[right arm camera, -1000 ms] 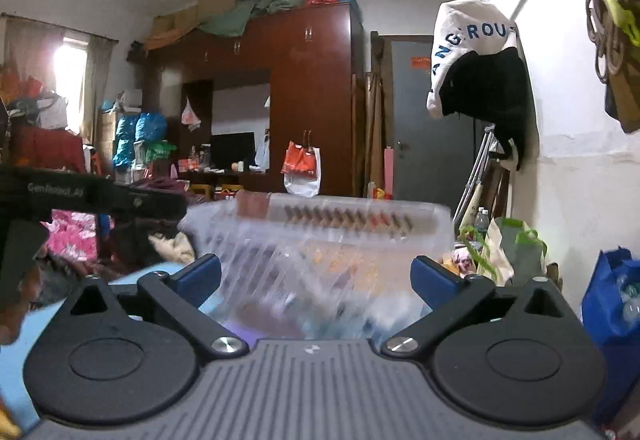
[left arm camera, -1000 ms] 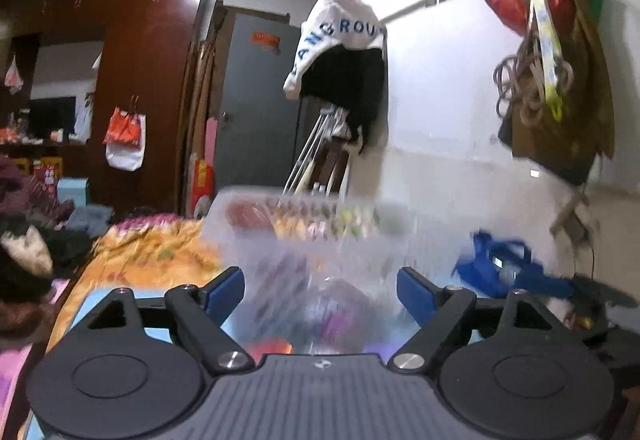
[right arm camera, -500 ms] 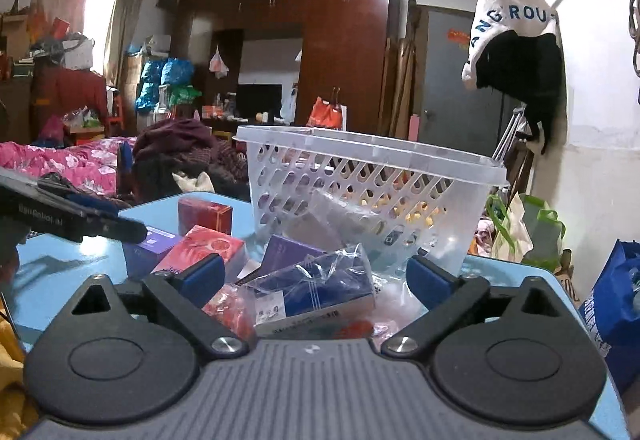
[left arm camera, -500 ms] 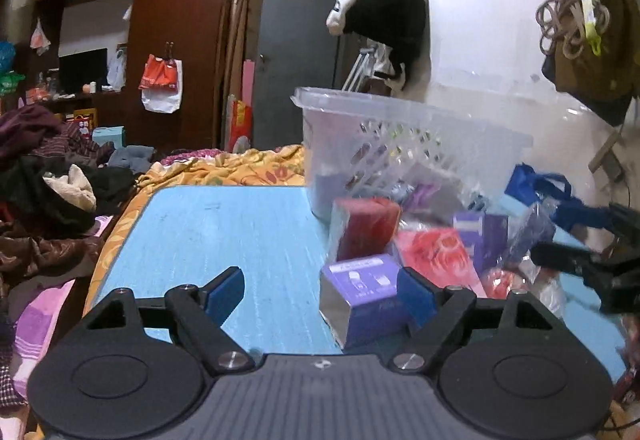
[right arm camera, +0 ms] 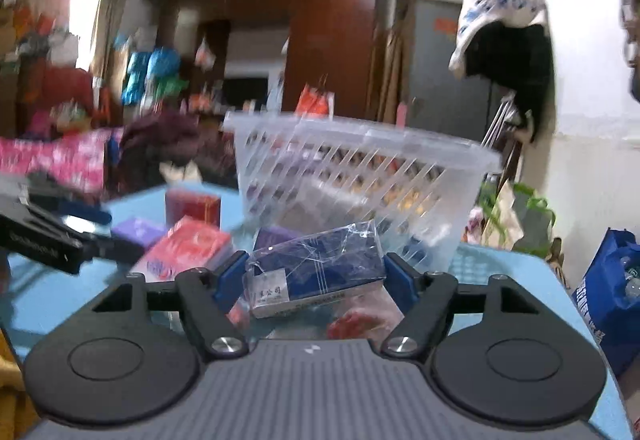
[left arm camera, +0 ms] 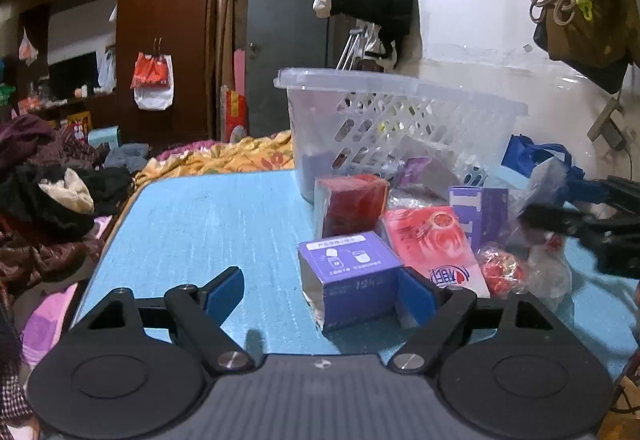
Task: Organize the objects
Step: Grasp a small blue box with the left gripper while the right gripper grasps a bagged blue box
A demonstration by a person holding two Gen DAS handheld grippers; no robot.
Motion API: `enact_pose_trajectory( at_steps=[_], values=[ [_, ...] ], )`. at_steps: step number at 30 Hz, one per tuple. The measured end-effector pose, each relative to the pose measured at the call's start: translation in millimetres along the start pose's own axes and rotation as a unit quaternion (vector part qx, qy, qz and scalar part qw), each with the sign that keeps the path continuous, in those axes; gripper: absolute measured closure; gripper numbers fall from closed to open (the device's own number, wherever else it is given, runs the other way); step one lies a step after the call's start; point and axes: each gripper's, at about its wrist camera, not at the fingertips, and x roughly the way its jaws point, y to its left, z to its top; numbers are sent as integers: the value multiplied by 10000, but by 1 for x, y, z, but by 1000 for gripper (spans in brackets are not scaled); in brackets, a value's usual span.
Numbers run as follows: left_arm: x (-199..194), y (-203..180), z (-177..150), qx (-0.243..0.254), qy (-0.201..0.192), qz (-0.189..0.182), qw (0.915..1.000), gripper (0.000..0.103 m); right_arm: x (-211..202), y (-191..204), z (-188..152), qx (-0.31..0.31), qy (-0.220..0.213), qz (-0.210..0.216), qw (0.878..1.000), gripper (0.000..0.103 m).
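Note:
A clear plastic basket (left arm camera: 400, 127) stands on the blue table (left arm camera: 208, 224), with boxes and packets piled in front of it. My left gripper (left arm camera: 320, 290) is open; a purple box (left arm camera: 352, 280) sits between its fingers, against the right one. Behind it lie a dark red box (left arm camera: 352, 203), a pink packet (left arm camera: 432, 244) and a tall purple box (left arm camera: 480, 211). My right gripper (right arm camera: 316, 280) has its fingers against both ends of a dark blue wrapped box (right arm camera: 316, 272). The basket (right arm camera: 360, 179) stands just behind it.
A red wrapped ball (left arm camera: 500, 272) lies right of the pink packet. Clothes (left arm camera: 52, 195) are heaped left of the table. A blue bag (right arm camera: 612, 292) stands off the table's right side. The left gripper's body (right arm camera: 52, 240) shows at the left of the right wrist view.
Both grippers came down from basket height to the table. The left one moved up around the purple box. The right one narrowed onto the dark blue wrapped box.

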Motion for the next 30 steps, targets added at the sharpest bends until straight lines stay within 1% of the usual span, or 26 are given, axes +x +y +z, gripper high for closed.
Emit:
enact_pose_trajectory(
  at_steps=[2,4,10,15,16,17,19,25,30],
  values=[
    [7,-7,4,120,144,213,9996,17,-7,-5,-2,146,-251,13,9996,28],
    [12,-18,7,318,230,388,9985,17,-10,-9,-3,254,-397,-12,9989,28],
    [16,-27,9,384,350,441,9977,17,-11,-14,-2,390,-522,59,9979,28],
    [17,-25,11,163,399,481,9979,17,-7,-12,0,393,-539,63,9978,28],
    [19,-25,12,77,387,492,9980,25,-7,-12,-1,399,-528,52,9978,28],
    [19,-25,12,7,358,516,9980,38,-6,-12,0,406,-523,62,9978,28],
    [20,-26,10,18,383,576,9976,55,-7,-12,-1,412,-522,77,9978,28],
    [10,-23,6,-59,70,331,9994,55,-8,-13,-2,448,-595,167,9971,28],
    [-5,-29,-2,153,-477,117,9987,55,-9,-12,-2,434,-641,168,9969,28]
  ],
)
